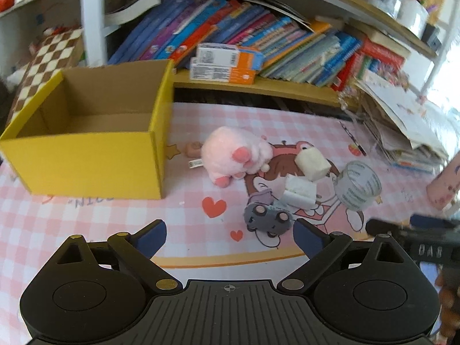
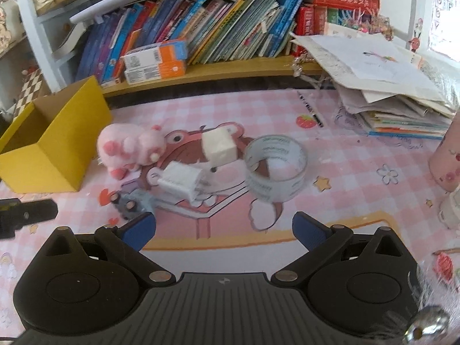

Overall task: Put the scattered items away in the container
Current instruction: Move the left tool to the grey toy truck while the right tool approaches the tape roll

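Note:
An open yellow cardboard box stands at the left on the pink checked mat; it also shows in the right wrist view. Beside it lie a pink plush toy, two white foam blocks, a clear tape roll and a small grey toy. My left gripper is open, just short of the grey toy. My right gripper is open, short of the tape roll and blocks. Both are empty.
A shelf of books runs along the back. A messy stack of papers and books lies at the back right. A pen lies on the mat. A pink cylinder stands at the right edge.

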Motion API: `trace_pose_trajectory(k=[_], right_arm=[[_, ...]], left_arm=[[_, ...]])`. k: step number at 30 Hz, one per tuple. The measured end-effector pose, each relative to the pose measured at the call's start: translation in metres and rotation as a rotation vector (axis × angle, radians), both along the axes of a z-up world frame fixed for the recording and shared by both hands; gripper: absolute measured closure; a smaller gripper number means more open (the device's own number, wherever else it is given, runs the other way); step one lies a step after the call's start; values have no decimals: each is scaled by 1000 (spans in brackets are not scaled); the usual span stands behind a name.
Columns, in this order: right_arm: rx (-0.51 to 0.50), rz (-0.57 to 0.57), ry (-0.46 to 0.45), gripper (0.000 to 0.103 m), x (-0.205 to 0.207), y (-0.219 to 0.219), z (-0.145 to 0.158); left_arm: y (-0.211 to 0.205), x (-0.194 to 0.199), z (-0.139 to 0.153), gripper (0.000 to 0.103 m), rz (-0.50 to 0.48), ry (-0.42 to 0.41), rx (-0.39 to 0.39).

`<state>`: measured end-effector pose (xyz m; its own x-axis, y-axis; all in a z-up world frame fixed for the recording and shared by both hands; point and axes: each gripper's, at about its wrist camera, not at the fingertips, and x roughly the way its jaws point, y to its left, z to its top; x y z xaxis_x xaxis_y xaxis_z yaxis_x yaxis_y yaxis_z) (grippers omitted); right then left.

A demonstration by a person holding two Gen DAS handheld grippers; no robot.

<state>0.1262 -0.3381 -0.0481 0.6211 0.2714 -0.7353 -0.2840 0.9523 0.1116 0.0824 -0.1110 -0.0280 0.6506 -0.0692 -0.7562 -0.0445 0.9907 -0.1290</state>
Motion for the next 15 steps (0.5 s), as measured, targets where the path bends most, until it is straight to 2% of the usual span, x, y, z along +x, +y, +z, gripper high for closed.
trace_pose_trajectory(k=[3, 7, 15], right_arm=[[9, -31, -7, 3, 11, -6, -1], [14, -58, -21, 11, 25, -12, -2], [21, -94, -16, 20, 47, -22, -9]], left_arm=[[-10, 8, 2, 6, -48, -19, 44], [-24, 18, 2, 7, -109, -43, 98], [-46, 34, -8, 8, -188, -56, 168]])
